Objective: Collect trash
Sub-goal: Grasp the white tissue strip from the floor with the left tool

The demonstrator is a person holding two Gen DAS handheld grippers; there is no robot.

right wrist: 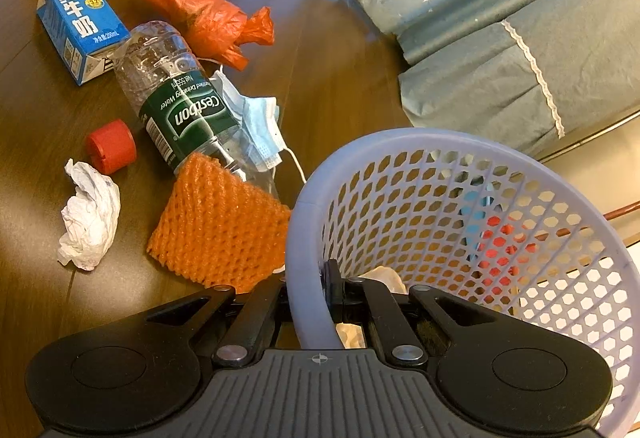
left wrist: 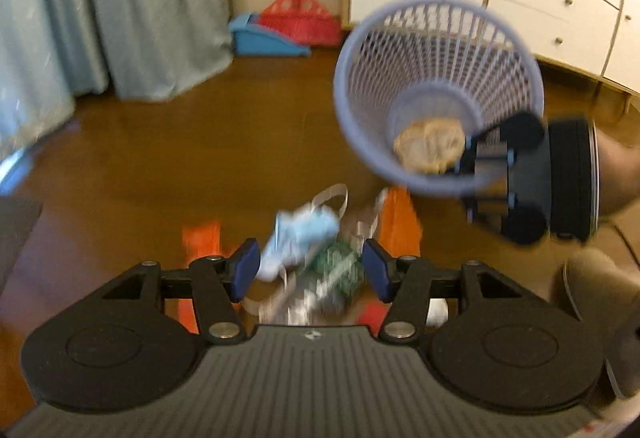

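The right gripper [right wrist: 316, 302] is pinching the rim of the purple basket [right wrist: 460, 142], one finger outside the wall and one inside, so its jaws are squeezed tight on the plastic. I think it holds the basket up and tipped toward the mess so trash can go in easily. One crumpled brown paper [left wrist: 430, 146] already sits at the bottom. The rest of the trash lies in a heap on the brown floor [right wrist: 340, 58], just beside the basket: a blue milk carton [right wrist: 78, 24], a squashed water bottle [right wrist: 180, 106], an orange plastic bag [right wrist: 204, 12], a blue face mask [right wrist: 256, 118] touching the bottle, an orange foam net [right wrist: 216, 234], a red cap [right wrist: 112, 146] and a white paper ball [right wrist: 90, 216]. The left gripper [left wrist: 312, 270] hangs above the heap with its jaws wide apart and nothing in them. The mask and bottle show between its blue pads [left wrist: 246, 266], but that view is blurry, so I cannot tell if it touches them. It looks ready to grab one.
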